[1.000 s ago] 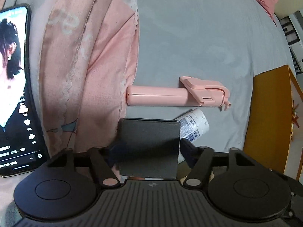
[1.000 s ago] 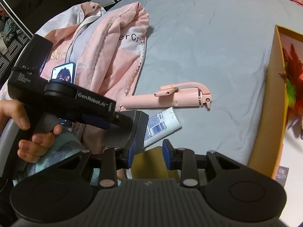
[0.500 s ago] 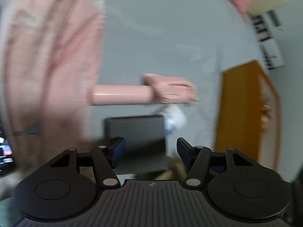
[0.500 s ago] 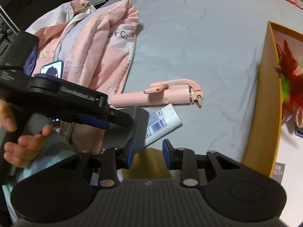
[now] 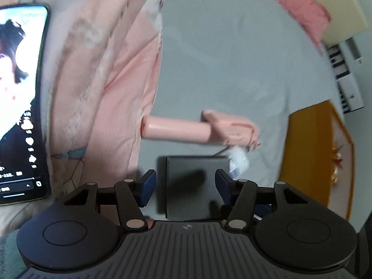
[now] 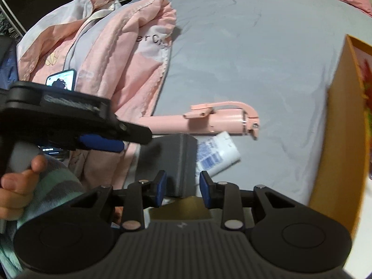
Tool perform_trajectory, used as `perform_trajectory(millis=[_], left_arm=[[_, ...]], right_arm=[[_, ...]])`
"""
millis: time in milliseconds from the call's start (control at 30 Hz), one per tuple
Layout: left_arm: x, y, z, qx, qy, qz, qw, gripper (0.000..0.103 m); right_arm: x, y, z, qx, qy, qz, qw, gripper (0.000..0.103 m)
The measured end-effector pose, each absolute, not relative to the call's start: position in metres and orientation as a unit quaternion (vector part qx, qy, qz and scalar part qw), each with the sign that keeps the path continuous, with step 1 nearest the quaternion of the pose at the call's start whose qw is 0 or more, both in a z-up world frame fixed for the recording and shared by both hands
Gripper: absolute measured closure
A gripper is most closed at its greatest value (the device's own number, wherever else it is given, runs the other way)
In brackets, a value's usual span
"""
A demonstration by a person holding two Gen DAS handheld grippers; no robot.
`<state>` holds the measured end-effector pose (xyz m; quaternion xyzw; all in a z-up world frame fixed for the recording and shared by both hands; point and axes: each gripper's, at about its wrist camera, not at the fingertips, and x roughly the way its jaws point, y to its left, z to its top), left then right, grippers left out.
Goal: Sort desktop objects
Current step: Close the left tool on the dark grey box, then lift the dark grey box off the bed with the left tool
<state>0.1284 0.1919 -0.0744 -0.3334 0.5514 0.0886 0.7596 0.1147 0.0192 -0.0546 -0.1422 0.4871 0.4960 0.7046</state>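
A dark grey box [image 5: 193, 186] [image 6: 172, 160] stands on the grey bedsheet. My left gripper [image 5: 184, 183] hovers over it, jaws open, pads clear of its sides. In the right wrist view the left gripper [image 6: 139, 137], held by a hand, is just left of and above the box. My right gripper [image 6: 183, 186] is open close in front of the box's near corner, touching nothing. Behind the box lie a pink selfie stick [image 5: 176, 132] [image 6: 209, 121] and a white tube [image 5: 237, 160] [image 6: 216, 155] with blue print.
A lit phone [image 5: 18, 104] [image 6: 61, 79] rests on a crumpled pink jacket [image 5: 104, 81] [image 6: 121, 58] at left. An orange open box [image 5: 307, 153] [image 6: 337, 151] stands at right. An olive-yellow thing [image 6: 181, 207] shows under the right gripper. Grey sheet [image 6: 255, 46] stretches beyond.
The left gripper held the grey box between its fingers a second ago; now the box stands free on the sheet and the gripper sits above it. The right gripper barely moved.
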Motion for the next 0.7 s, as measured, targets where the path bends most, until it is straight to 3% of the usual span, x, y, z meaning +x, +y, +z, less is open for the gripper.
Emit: perform_trajectory(millis=[200, 700], left_arm=[[0.138, 0.199, -0.097, -0.363, 0.59, 0.077, 0.718, 0.038], [0.145, 0.202, -0.121, -0.433, 0.591, 0.041, 0.68, 0.014]], right_arm=[[0.111, 0.027, -0.059, -0.161, 0.48, 0.488, 0.711, 0.069], [0.107, 0.025, -0.065, -0.172, 0.482, 0.469, 0.72, 0.079]])
